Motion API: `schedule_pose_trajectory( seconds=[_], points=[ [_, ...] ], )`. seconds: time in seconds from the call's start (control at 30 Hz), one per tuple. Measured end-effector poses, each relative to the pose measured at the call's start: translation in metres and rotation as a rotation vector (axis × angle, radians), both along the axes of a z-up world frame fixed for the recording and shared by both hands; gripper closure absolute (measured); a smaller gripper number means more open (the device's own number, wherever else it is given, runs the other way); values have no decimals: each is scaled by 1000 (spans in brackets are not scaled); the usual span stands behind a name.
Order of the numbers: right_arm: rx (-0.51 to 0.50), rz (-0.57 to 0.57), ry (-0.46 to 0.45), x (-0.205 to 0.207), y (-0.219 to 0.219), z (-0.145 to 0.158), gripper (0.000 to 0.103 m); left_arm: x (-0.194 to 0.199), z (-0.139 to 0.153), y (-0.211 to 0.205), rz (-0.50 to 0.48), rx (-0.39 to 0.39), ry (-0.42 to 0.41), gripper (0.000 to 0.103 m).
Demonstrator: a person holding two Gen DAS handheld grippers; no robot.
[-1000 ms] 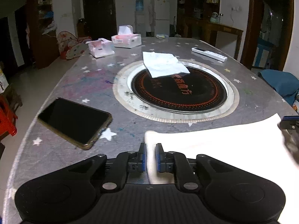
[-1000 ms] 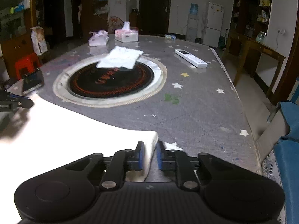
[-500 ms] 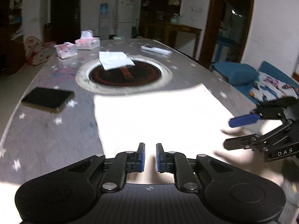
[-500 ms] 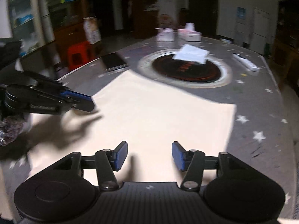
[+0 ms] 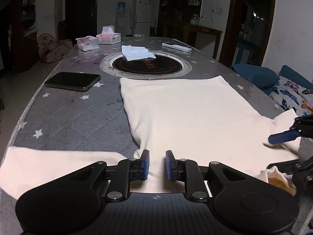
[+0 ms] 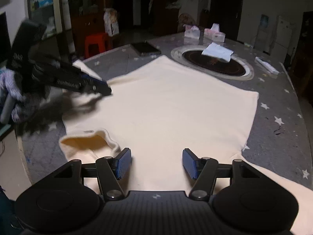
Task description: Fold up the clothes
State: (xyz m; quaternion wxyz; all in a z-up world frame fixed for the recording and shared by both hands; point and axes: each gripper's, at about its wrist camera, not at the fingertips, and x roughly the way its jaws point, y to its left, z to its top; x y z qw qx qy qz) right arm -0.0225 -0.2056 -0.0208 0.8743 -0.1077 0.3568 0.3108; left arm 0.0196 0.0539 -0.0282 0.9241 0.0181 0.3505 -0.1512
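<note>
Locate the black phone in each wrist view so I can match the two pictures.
Left wrist: the phone lies on the table at centre left, left of the cream shirt's far corner.
Right wrist: the phone sits upper centre-left, beyond the shirt's far corner.
Shared landmark: the round black hotplate with a white cloth on it.

Setting: a home dining room. Evidence: white refrigerator (image 5: 143,13) and water dispenser (image 5: 121,17) by the far wall, tissue boxes (image 5: 108,36) at the desk's (image 5: 64,115) far edge, wooden cabinets (image 5: 181,5).
</note>
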Motion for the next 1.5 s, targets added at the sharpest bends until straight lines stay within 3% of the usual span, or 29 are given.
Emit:
schedule_pose_trajectory(
  seconds=[0.13,0.37,0.5,0.83,1.1,1.3,1.5],
  points=[
    [-1,1,-11,-15,-1,0,43,-4,0,-6,-8,9,-5,67],
    [-75,58,-41,-28,10,-2,44,-6,1,-6,0,3,-3,57],
    [-26,24,-64,-23,12,7,43,-9,2,-6,10,11,-7,49],
    [-44,104,-37,-35,21,0,43,-15,7,5,63,25,-12,46],
    [8,11,38,-40,-18,3,43,-15,20,-8,51,12,-40,45],
    [52,-27,61,-51,-50,11,43,-9,26,-51,-44,-5,-52,45],
    [83,-204,19,-44,-101,22,43,-6,16,-104,-158,-25,-21,45]
  ],
)
